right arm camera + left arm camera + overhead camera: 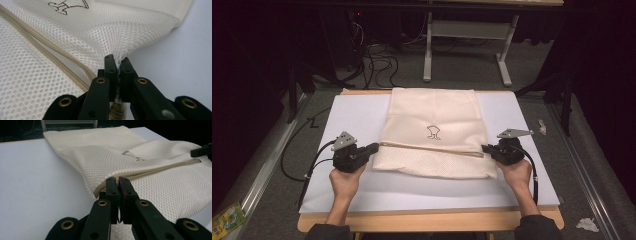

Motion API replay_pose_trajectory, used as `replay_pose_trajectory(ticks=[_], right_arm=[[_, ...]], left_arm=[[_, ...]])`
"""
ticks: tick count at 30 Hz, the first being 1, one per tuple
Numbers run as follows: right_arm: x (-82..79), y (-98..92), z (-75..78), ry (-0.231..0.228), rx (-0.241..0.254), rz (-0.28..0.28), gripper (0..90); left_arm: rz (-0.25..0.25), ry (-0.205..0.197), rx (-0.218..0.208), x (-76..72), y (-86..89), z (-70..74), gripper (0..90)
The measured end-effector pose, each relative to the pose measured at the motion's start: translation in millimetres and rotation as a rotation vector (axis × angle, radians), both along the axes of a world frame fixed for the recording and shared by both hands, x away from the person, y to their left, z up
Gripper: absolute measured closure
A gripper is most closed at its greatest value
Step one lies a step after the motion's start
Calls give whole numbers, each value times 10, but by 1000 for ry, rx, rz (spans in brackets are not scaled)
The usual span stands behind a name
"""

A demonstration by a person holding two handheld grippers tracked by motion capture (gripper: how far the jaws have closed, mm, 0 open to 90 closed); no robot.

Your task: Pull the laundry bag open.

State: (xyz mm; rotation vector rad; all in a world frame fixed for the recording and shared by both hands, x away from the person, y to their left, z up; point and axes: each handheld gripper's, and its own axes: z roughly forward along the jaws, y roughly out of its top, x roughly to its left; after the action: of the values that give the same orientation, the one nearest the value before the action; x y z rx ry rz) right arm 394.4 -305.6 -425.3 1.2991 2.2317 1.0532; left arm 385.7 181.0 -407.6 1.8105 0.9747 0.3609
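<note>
Both claws, left claw (pixel 117 182) and right claw (pixel 117 62), clamp the cream mesh zippered bag (pixel 434 135) at opposite ends.

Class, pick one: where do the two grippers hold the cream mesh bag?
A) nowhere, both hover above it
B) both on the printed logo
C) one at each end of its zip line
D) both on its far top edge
C: the left gripper and right gripper pinch the mesh bag at opposite ends of its zip line.

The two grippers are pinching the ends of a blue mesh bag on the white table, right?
Not quite: the mesh bag is cream, not blue, as the high view shows. The left gripper and right gripper do pinch its two ends, and it lies on the white table.
</note>
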Motion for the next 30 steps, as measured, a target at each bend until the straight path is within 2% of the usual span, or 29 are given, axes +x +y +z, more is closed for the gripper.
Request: replay_pose_trajectory(ticks=[2,5,12,14,16,22,27,30], right_arm=[[0,-1,1,2,-2,-2,883],[-6,-4,14,0,-1,-4,883],[-15,4,39,-7,-8,-9,883],[-20,8,44,-9,-12,-9,883],[-26,-4,50,-9,-14,-12,883],[-24,-3,58,-15,-23,-6,883],[-47,-9,83,-22,-19,-15,885],[-48,-1,79,-18,-26,-15,886]], left_arm=[[2,10,-5,1,13,-15,875],[5,22,16,-3,19,-31,875],[3,25,38,4,20,-51,875],[18,24,60,-3,26,-65,875],[16,35,46,-5,53,-93,876],[24,47,45,-3,69,-144,876],[23,63,95,0,66,-167,876],[26,70,89,-3,76,-183,876]])
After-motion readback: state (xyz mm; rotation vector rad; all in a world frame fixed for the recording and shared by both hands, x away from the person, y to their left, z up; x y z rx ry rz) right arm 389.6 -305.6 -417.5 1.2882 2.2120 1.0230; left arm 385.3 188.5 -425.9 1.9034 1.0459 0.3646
